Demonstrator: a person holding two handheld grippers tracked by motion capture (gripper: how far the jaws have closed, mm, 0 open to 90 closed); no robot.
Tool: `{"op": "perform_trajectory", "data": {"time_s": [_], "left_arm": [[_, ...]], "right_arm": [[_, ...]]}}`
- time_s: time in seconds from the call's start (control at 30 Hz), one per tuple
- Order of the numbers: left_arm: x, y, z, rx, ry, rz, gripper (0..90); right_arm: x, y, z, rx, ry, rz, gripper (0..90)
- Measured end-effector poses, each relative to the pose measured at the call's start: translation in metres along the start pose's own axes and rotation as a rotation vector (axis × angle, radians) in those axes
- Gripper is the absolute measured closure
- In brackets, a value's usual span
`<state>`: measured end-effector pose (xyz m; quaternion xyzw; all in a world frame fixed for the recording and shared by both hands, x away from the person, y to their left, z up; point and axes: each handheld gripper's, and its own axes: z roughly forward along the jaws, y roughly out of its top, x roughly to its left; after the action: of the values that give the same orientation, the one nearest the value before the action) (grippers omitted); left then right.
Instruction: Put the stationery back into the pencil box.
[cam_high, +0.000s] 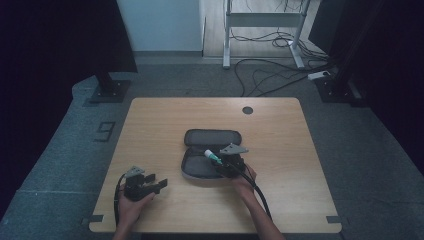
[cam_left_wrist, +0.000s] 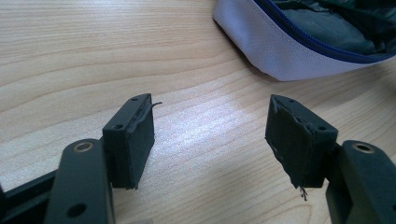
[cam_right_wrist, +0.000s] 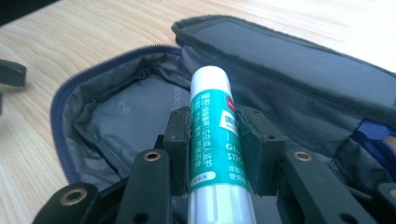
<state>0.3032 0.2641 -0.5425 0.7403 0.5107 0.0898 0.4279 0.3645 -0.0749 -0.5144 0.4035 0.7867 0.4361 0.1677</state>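
Observation:
An open grey zip case (cam_high: 200, 162) with a blue zipper lies in the middle of the wooden table (cam_high: 280, 130), its lid (cam_high: 212, 137) folded back. My right gripper (cam_high: 222, 161) is shut on a green and white glue stick (cam_right_wrist: 215, 135), holding it just above the case's grey lining (cam_right_wrist: 116, 121); the white cap (cam_high: 207, 153) points left and away. My left gripper (cam_high: 160, 184) rests near the table's front left, open with nothing between its pads (cam_left_wrist: 133, 140). In the left gripper view, a corner of the case (cam_left_wrist: 289, 46) lies ahead and to the right.
A dark round grommet (cam_high: 247, 110) sits near the table's far edge. Beyond the table are a desk frame (cam_high: 262, 22), loose floor cables (cam_high: 270, 75) and dark stands (cam_high: 107, 87) on grey carpet. Bare wood surrounds the case.

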Motion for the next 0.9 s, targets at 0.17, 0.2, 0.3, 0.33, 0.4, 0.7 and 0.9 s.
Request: {"op": "perform_trajectory", "data": {"time_s": [0.17,0.2,0.3,0.33,0.4,0.7,0.9], "left_arm": [[0.000,0.000,0.000,0.001,0.001,-0.001,32.7],[0.000,0.000,0.000,0.003,0.002,0.000,32.7],[0.000,0.000,0.001,0.007,0.001,0.001,32.5],[0.000,0.000,0.001,0.008,0.001,0.002,32.5],[-0.001,0.000,0.001,0.009,0.001,0.002,32.5],[-0.001,-0.001,0.002,0.014,-0.001,0.005,32.3],[-0.001,-0.001,0.003,0.013,0.002,0.010,33.1]], "right_arm": [[0.001,-0.003,0.006,0.024,-0.009,-0.014,64.4],[0.001,-0.003,0.007,0.032,-0.012,-0.022,64.4],[0.002,-0.005,0.010,0.043,-0.020,-0.028,64.4],[0.004,-0.006,0.011,0.055,-0.035,-0.049,64.3],[0.005,-0.006,0.012,0.059,-0.042,-0.057,64.2],[0.005,-0.009,0.014,0.095,-0.044,-0.058,63.4],[0.004,-0.010,0.014,0.097,-0.051,-0.062,60.9]]}}
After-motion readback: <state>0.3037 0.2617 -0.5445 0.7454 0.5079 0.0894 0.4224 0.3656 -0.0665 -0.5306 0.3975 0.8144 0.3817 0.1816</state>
